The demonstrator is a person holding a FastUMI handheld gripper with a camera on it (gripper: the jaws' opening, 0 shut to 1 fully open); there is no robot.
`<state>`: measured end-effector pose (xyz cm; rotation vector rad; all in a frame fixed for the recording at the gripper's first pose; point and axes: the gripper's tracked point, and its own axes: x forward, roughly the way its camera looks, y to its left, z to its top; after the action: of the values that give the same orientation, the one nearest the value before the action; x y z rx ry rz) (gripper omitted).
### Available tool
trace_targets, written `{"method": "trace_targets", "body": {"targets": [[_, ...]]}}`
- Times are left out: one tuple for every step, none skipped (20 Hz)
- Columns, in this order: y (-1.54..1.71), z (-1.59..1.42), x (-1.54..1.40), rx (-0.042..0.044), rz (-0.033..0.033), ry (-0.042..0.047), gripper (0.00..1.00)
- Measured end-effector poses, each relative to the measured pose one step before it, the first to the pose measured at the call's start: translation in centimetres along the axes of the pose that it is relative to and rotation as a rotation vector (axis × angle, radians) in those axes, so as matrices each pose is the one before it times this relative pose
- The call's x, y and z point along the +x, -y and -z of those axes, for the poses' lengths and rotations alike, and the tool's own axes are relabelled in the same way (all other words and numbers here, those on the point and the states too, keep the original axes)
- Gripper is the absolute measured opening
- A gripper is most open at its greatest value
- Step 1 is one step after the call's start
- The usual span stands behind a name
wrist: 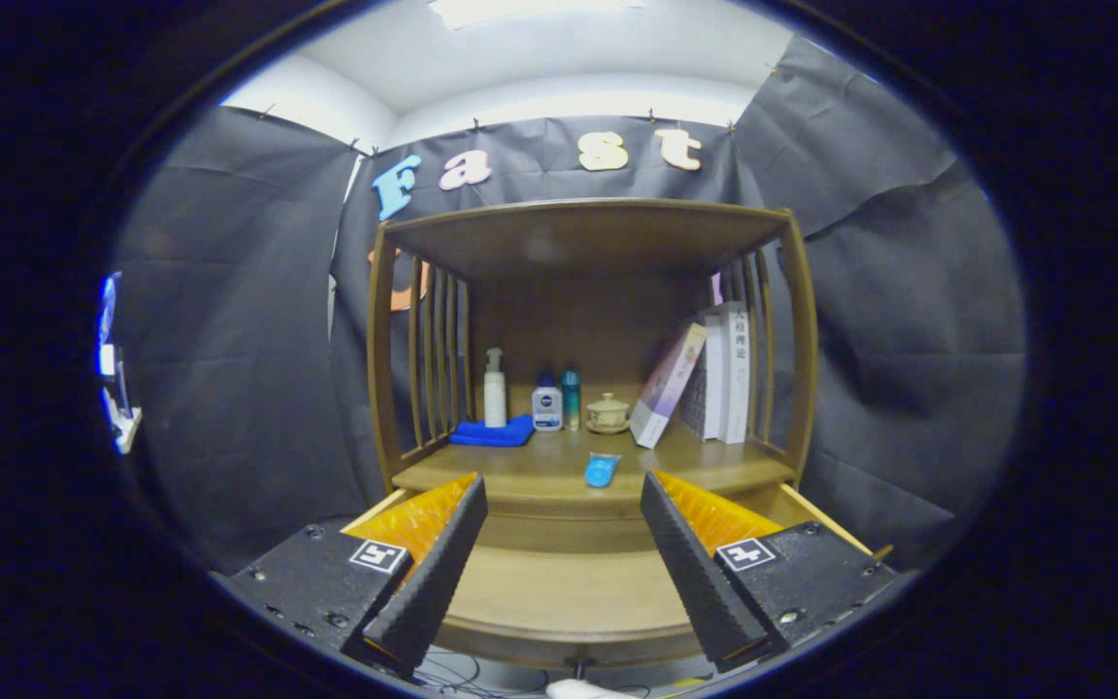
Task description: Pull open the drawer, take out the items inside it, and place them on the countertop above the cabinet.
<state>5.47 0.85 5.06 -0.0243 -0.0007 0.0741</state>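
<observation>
The hand-held gripper (564, 563) is seen with its two ribbed black fingers (428, 582) spread wide apart, and nothing is held between them. Directly below and between the fingers the pulled-out wooden drawer (559, 597) is seen, its bare plank floor exposed; no item can be made out on the part that shows, though the corners under the fingers are hidden.

Just beyond the fingertips, at twelve o'clock, a small blue tube with a pale cap end (602, 470) lies flat on the brown wooden countertop (714, 468) of the cabinet, near its front edge. Further back along that surface are ranged a folded blue cloth (493, 433) at about eleven o'clock, a white pump bottle (494, 390) standing on it, a short white-and-blue bottle (546, 403), a slim teal bottle (571, 398) and a small lidded ceramic cup on a saucer (608, 414). At one o'clock a row of leaning books (705, 374) is propped against the slatted side.

The task is judged to be near its end, the tube probably having been the drawer's content. The hidden drawer corners could be left unchecked. If the gripper is swept forward carelessly, the tube could be nudged over the front edge back into the drawer, or the upright bottles toppled.
</observation>
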Motion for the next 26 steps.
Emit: {"method": "trace_targets", "body": {"targets": [[0.089, 0.801, -0.837, -0.00124, 0.00406, -0.00461, 1.0], [0.068, 0.83, -0.804, 0.00625, 0.00351, -0.00867, 1.0], [0.131, 0.783, -0.666, 0.00849, 0.00452, -0.00137, 1.0], [0.243, 0.87, -0.545, 0.00606, 0.00856, -0.00561, 1.0], [0.222, 0.939, -0.55, -0.00029, 0.01034, -0.00257, 1.0], [0.158, 1.165, -0.396, -0.00008, 0.01054, -0.00751, 1.0], [-0.095, 1.483, -0.463, -0.00653, 0.00153, -0.02451, 1.0], [-0.129, 1.671, -0.225, -0.00469, -0.00149, -0.03099, 1.0], [0.075, 1.425, -0.247, 0.00016, 0.00106, -0.03165, 1.0], [0.022, 1.138, -0.127, 0.00791, 0.00037, -0.01876, 1.0], [0.049, 1.132, 0.053, 0.00858, 0.00172, -0.02232, 1.0], [0.092, 1.1, 0.171, 0.00532, 0.00049, -0.02284, 1.0], [0.12, 0.939, 0.21, 0.00209, 0.0052, -0.01483, 1.0], [0.246, 0.767, 0.313, -0.00221, 0.01059, -0.01797, 1.0], [0.245, 0.748, 0.24, 0.00016, 0.00651, -0.01727, 1.0], [-0.028, 0.524, 0.378, 0.00175, 0.00079, -0.00987, 1.0], [0.064, 0.294, 0.261, 0.00278, 0.0041, -0.00634, 1.0], [0.184, 0.107, 0.236, -0.00244, 0.00554, -0.00138, 1.0], [0.23, 0.133, 0.287, -0.0038, 0.00911, 0.00115, 1.0], [0.14, 0.103, 0.259, -0.00523, 0.00706, -0.00227, 1.0], [0.064, 0.075, 0.236, -0.00355, 0.00592, 0.00219, 1.0], [-0.085, -0.065, 0.216, -0.00417, -0.00057, 0.00605, 1.0], [-0.11, -0.043, 0.33, -0.0068, 0.00153, 0.00317, 1.0], [0.012, 0.045, 0.329, -0.00433, 0.00644, -0.00373, 1.0], [-0.204, 0.056, 0.191, -0.00131, -0.00257, 0.0022, 1.0], [-0.238, -0.11, 0.263, -0.00135, 0.00129, 0.00333, 1.0]]}}
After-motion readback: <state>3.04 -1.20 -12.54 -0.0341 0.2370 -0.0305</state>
